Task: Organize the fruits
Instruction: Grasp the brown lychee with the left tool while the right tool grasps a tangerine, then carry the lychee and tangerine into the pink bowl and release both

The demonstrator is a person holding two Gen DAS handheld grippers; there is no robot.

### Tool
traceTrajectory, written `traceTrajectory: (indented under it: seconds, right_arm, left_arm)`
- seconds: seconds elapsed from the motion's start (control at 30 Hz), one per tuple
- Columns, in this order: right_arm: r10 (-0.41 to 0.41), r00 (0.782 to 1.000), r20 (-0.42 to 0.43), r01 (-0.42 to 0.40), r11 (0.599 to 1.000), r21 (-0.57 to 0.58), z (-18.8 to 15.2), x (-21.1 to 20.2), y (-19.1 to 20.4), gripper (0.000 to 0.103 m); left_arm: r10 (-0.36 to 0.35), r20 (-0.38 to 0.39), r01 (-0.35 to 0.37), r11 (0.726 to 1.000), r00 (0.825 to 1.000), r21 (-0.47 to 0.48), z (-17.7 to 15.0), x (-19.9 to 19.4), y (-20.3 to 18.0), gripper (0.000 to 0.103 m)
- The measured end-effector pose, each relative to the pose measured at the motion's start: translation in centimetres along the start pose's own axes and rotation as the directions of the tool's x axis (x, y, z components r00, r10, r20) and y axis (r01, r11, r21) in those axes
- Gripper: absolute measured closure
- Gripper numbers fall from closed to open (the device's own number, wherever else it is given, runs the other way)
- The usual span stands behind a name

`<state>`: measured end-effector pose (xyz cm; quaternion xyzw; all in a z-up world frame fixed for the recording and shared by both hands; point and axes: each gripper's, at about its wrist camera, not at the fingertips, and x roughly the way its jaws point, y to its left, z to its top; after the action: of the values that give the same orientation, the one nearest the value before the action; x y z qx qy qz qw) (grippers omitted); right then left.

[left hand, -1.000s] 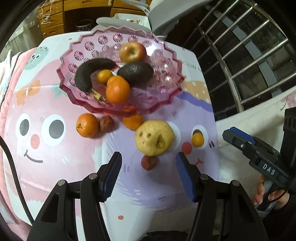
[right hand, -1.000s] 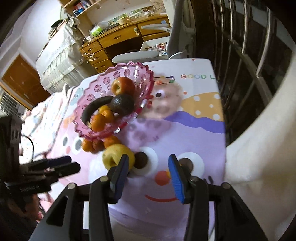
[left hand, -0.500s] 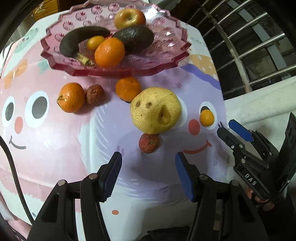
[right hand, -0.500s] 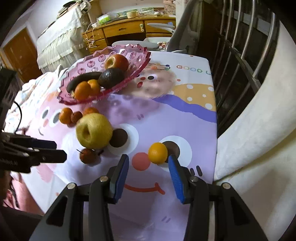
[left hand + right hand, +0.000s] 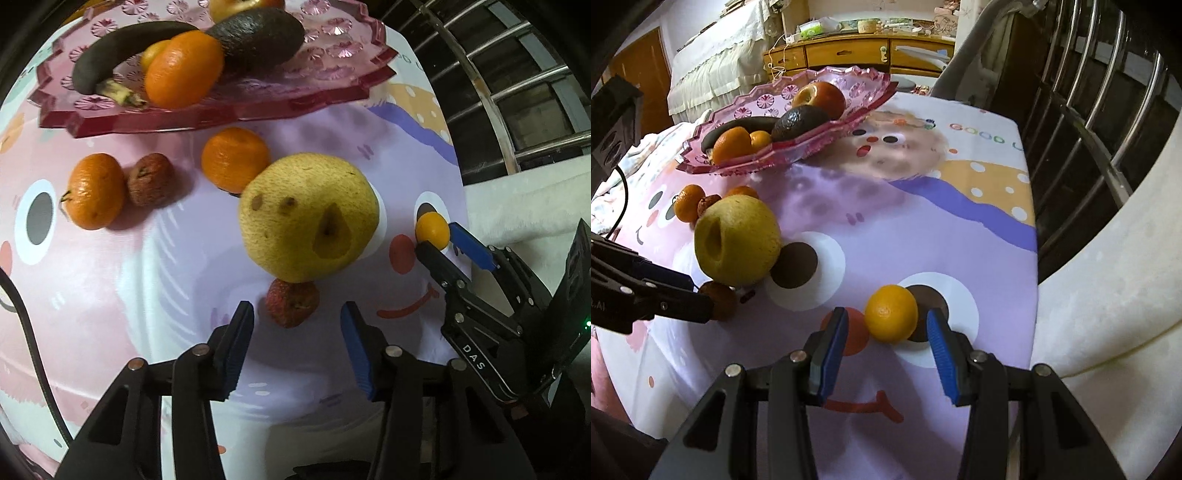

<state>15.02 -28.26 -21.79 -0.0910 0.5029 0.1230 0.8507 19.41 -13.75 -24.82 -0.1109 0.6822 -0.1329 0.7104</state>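
Note:
A pink fruit dish [image 5: 332,85] [image 5: 871,99] at the back holds a dark banana, an avocado, an apple and oranges. On the cloth lie a big yellow pear [image 5: 308,218] [image 5: 737,240], two oranges [image 5: 96,190] [image 5: 234,158], a brown lychee [image 5: 150,179], a red lychee [image 5: 292,302] and a small yellow-orange fruit [image 5: 891,314] [image 5: 432,229]. My left gripper [image 5: 297,314] is open, its tips on either side of the red lychee. My right gripper [image 5: 886,325] is open around the small yellow-orange fruit, not touching it.
The table's right edge runs beside a white cushion [image 5: 1108,258] and metal railing [image 5: 1089,92]. A wooden dresser [image 5: 849,51] and a bed stand behind the table. A black cable [image 5: 22,332] hangs at the left.
Both grippers have moved forward and down: the left up to the red lychee, the right until its open fingers flank the small yellow-orange fruit.

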Motion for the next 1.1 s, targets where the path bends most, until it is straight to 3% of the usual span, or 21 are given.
traceTrajectory:
  seconds: [0.23, 0.73, 1.1]
  right_arm:
    - [-0.003, 1.000, 0.002, 0.003, 1.000, -0.023, -0.2, 0.4, 0.1, 0.070]
    - [0.035, 0.999, -0.006, -0.035, 0.999, -0.009, 0.5, 0.4, -0.6, 0.073]
    - [0.068, 0.995, 0.070, -0.066, 0.997, -0.033, 4.2, -1.9, 0.3, 0.073]
  left_arm:
    - [0.017, -0.008, -0.017, 1.000, 1.000, 0.019, 0.7, 1.0, -0.7, 0.074]
    - [0.026, -0.008, -0.026, 1.000, 1.000, 0.011, 0.2, 0.5, -0.4, 0.077]
    - [0.091, 0.055, -0.087, 0.993, 0.994, -0.081, -1.6, -4.4, 2.9, 0.077]
